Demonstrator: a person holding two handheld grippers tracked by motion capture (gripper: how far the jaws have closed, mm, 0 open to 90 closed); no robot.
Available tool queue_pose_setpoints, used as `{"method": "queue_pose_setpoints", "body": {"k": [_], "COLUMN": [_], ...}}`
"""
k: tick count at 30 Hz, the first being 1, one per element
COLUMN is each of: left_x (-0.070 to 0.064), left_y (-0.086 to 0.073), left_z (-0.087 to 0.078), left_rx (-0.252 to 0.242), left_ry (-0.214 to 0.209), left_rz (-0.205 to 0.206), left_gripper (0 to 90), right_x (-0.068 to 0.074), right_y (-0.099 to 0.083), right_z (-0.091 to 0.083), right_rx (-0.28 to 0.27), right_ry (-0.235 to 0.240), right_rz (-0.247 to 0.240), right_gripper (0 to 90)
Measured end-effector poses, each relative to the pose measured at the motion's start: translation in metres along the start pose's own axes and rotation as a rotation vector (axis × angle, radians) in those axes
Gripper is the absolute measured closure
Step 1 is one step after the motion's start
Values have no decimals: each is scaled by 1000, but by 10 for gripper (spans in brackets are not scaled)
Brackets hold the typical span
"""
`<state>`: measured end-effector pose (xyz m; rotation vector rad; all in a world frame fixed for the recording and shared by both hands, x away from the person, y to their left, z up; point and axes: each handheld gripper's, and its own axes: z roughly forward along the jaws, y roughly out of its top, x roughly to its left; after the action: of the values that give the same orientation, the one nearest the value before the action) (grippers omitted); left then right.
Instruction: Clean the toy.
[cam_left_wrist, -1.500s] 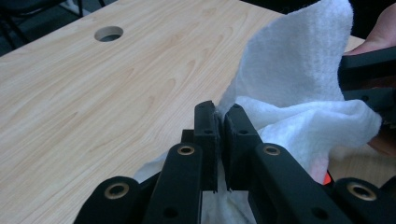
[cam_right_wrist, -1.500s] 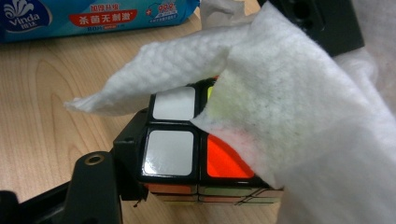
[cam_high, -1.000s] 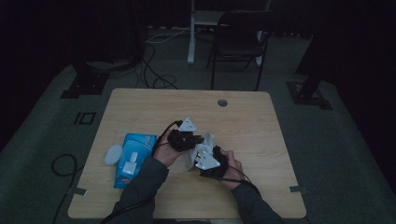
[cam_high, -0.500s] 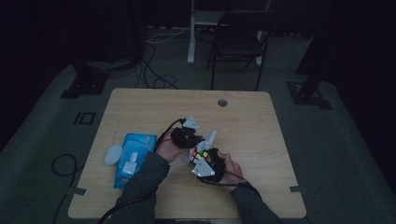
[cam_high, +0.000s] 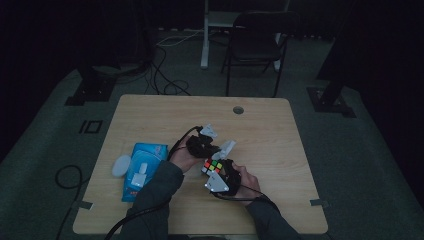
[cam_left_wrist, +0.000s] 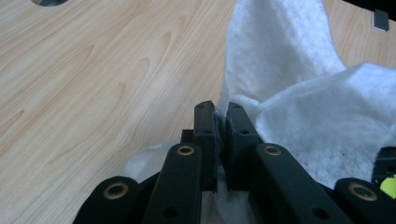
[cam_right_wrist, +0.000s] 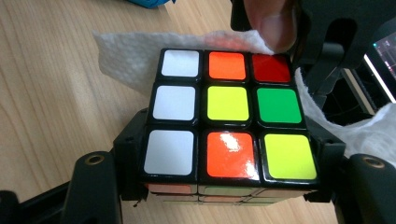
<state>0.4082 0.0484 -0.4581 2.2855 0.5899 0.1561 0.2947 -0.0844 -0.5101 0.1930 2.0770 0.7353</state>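
Puzzle cube (cam_right_wrist: 227, 120) sits clamped between the right gripper's (cam_right_wrist: 224, 154) jaws, held just above the worktop (cam_high: 150, 115), its white, orange, yellow, green and red face up. Beside it, the left gripper's (cam_left_wrist: 218, 119) jaws pinch a white tissue (cam_left_wrist: 299, 93) touching the cube's far edge.

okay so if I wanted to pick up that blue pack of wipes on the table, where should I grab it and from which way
Probably across its two long edges, coming straight down from above. The blue pack lies flat on the table, so its sides are low and its top faces up. Keep the tongs off the white flap on top, and come in from its right long edge: the white lid lies close along the left.
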Motion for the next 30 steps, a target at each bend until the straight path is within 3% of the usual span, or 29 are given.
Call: {"method": "queue_pose_setpoints", "body": {"k": [5, 11, 20, 30], "left_x": [-3, -5, 2, -5], "left_y": [1, 5, 4, 10], "left_z": [-4, -5, 1, 2], "left_rx": [-22, -15, 27, 52], "left_ry": [-7, -23, -39, -60], "left_rz": [0, 20, 15, 41], "left_gripper": [860, 860, 860, 861], "right_x": [1, 2, 7, 8], "right_y": [0, 1, 2, 2], "right_z": [0, -1, -1, 0], "right_rx": [-7, -3, 10, 9], "right_ry": [-3, -30, -46, -51], "right_rz": [-8, -31, -82, -105], "right_gripper": [338, 338, 338, 338]}}
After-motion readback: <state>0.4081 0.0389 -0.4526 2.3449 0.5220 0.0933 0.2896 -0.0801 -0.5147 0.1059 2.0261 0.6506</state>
